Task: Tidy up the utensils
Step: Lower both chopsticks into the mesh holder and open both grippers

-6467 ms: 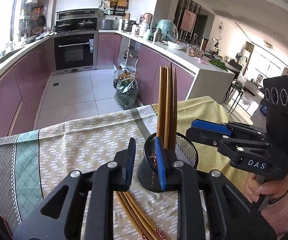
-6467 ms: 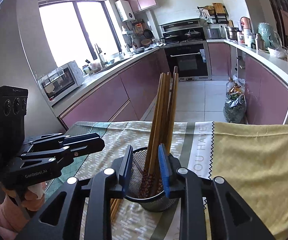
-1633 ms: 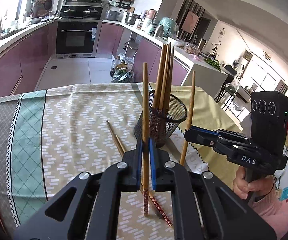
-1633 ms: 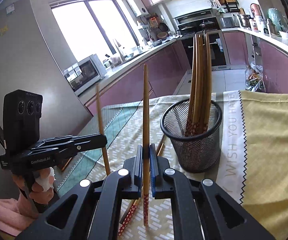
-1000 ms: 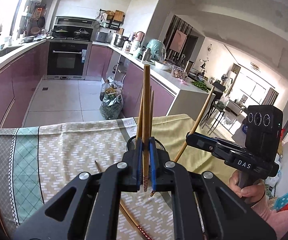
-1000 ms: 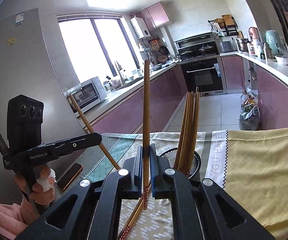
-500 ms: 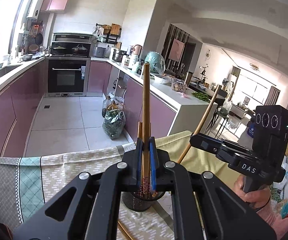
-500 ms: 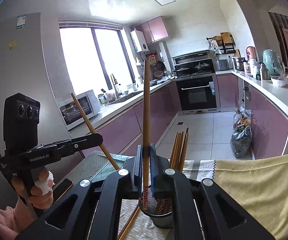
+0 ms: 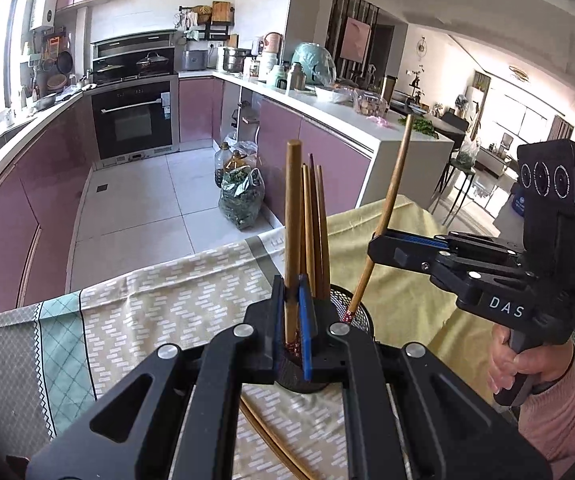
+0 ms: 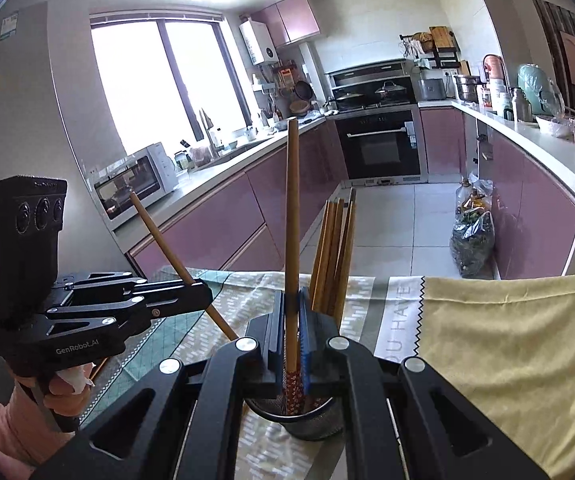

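My left gripper (image 9: 291, 320) is shut on a wooden chopstick (image 9: 292, 208) held upright, its patterned lower end at the mouth of the black mesh cup (image 9: 357, 312). Several chopsticks (image 9: 315, 220) stand in that cup. To the right, my right gripper (image 9: 379, 246) pinches a tilted chopstick (image 9: 391, 196) whose tip touches the cup's rim. In the right wrist view, my right gripper (image 10: 291, 320) is shut on its chopstick (image 10: 292, 220), the lower end dipping into the cup (image 10: 307, 420) beside the standing chopsticks (image 10: 335, 248). My left gripper (image 10: 203, 300) holds a slanted chopstick (image 10: 163, 232).
A patterned green and yellow tablecloth (image 9: 147, 300) covers the table; its yellow part (image 10: 507, 340) lies right of the cup. Loose chopsticks (image 9: 275, 444) lie on the cloth below my left gripper. A hand in a pink sleeve (image 9: 527, 364) holds the right gripper. Kitchen counters stand beyond the table edge.
Both grippers have tipped downward and closed in on the cup. The held chopsticks' lower ends now sit at the cup's mouth, and more of the table shows.
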{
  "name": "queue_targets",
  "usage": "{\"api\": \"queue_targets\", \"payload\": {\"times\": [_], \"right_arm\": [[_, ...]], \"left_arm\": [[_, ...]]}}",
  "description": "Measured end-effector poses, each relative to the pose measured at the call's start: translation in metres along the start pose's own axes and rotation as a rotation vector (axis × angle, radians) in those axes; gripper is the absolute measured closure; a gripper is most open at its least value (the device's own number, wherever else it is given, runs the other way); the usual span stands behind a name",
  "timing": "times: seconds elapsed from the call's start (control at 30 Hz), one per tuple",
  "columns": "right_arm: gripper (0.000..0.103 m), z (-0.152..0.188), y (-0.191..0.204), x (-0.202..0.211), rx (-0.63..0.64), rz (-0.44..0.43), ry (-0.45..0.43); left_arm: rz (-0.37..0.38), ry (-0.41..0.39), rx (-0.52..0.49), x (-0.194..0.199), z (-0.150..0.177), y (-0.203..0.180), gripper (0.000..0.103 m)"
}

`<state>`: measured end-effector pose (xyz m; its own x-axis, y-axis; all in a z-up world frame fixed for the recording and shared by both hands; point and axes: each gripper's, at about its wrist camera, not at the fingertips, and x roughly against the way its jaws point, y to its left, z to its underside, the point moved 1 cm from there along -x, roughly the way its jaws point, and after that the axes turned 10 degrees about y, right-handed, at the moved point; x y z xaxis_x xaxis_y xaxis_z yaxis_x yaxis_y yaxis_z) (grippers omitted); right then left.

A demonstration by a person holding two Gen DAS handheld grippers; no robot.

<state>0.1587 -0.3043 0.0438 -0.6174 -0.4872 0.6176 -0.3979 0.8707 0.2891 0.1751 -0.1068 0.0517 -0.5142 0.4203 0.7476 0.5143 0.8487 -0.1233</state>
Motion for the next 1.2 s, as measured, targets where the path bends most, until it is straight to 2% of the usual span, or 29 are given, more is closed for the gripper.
{"api": "queue_targets", "payload": {"times": [0.23,0.57,0.8,1.07,1.2], "right_arm": [[0.097,0.01,-0.004,-0.023,-0.02,0.004,0.086],[0.095,0.012,-0.01,-0.035,-0.052,0.012,0.1],[0.092,0.013,-0.012,-0.034,-0.06,0.002,0.095],[0.081,0.022,0.001,-0.019,-0.017,-0.03,0.071],[0.075,0.032,0.018,-0.007,0.034,-0.072,0.06]], "left_arm": [[0.003,0.066,-0.005,-0.022,-0.002,0.005,0.095],[0.002,0.088,0.02,-0.045,-0.014,0.013,0.095],[0.013,0.068,0.046,-0.046,-0.008,0.015,0.093],[0.004,0.021,0.075,-0.03,0.019,0.025,0.091],[-0.008,-0.025,0.07,-0.012,0.037,0.025,0.08]]}}
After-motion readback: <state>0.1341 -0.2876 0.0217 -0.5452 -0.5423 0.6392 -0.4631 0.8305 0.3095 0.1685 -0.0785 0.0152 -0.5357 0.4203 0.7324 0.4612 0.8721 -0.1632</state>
